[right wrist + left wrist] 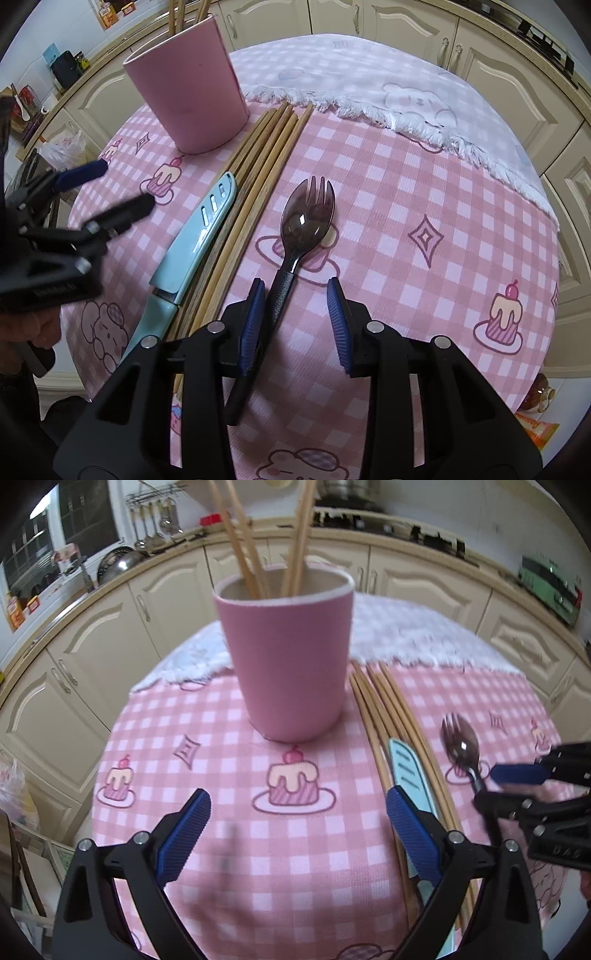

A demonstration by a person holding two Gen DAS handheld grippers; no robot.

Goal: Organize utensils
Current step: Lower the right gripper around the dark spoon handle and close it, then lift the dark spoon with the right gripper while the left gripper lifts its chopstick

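Note:
A pink cup (288, 664) (188, 92) stands on the checked tablecloth (406, 184) with several wooden chopsticks (240, 535) upright in it. To its right, more chopsticks (384, 709) (258, 162) lie flat beside a light-blue knife (410, 771) (199, 229). A dark spork (461, 746) (303, 221) lies further right. My right gripper (296, 284) (491, 786) straddles the spork's handle: the left pad is against it and the right pad stands apart. My left gripper (299, 797) (125, 184) is open and holds nothing, its right finger over the knife.
A white fringed cloth (369, 85) covers the far part of the round table. Cream kitchen cabinets (110, 646) curve around behind. A person's hand (40, 328) shows at the left of the right wrist view. The table edge drops off close on both sides.

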